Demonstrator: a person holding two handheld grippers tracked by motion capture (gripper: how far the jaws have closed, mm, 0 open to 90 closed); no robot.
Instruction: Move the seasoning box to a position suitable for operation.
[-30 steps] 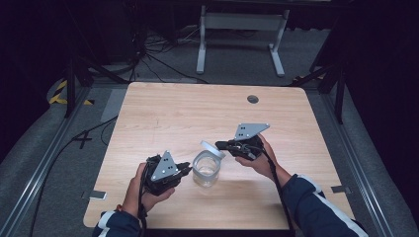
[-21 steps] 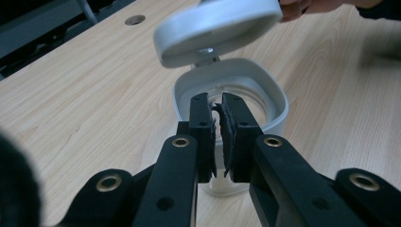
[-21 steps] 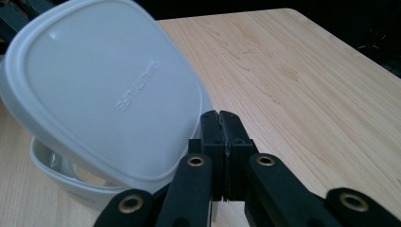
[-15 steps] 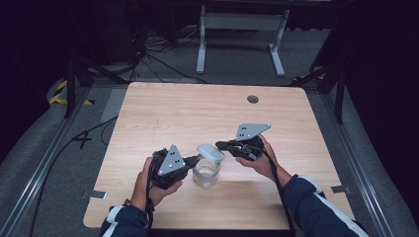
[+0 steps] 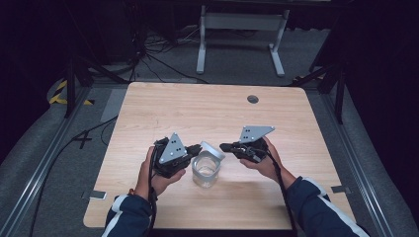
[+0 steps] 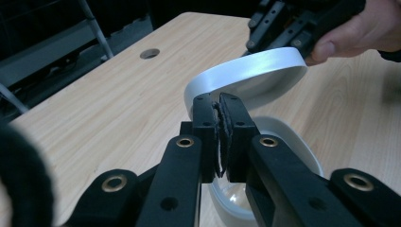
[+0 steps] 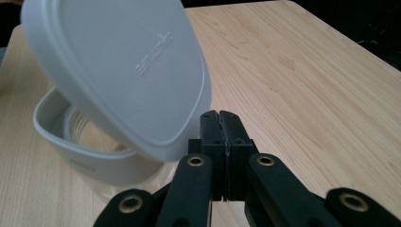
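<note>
A clear container (image 5: 205, 172) with a white rim (image 6: 295, 147) stands on the table near its front edge. A white lid (image 5: 211, 148) hangs tilted over its open mouth. My left gripper (image 5: 197, 147) is shut, its tips (image 6: 220, 101) right at the lid's (image 6: 250, 71) near rim. My right gripper (image 5: 223, 146) is shut too, its tips (image 7: 221, 116) beside the lid's (image 7: 127, 71) lower edge, above the container (image 7: 90, 163). The right gripper's jaws (image 6: 283, 23) touch the lid's far rim. No lid shows between either pair of jaws; I cannot tell what bears it.
The light wooden table (image 5: 207, 113) has a round cable hole (image 5: 253, 98) near its far edge. A white desk frame (image 5: 242, 19) and cables lie on the floor beyond. Metal rails run along both sides.
My left gripper has moved right and up from beside the container to the lid's near rim. The right gripper and the lid have barely shifted.
</note>
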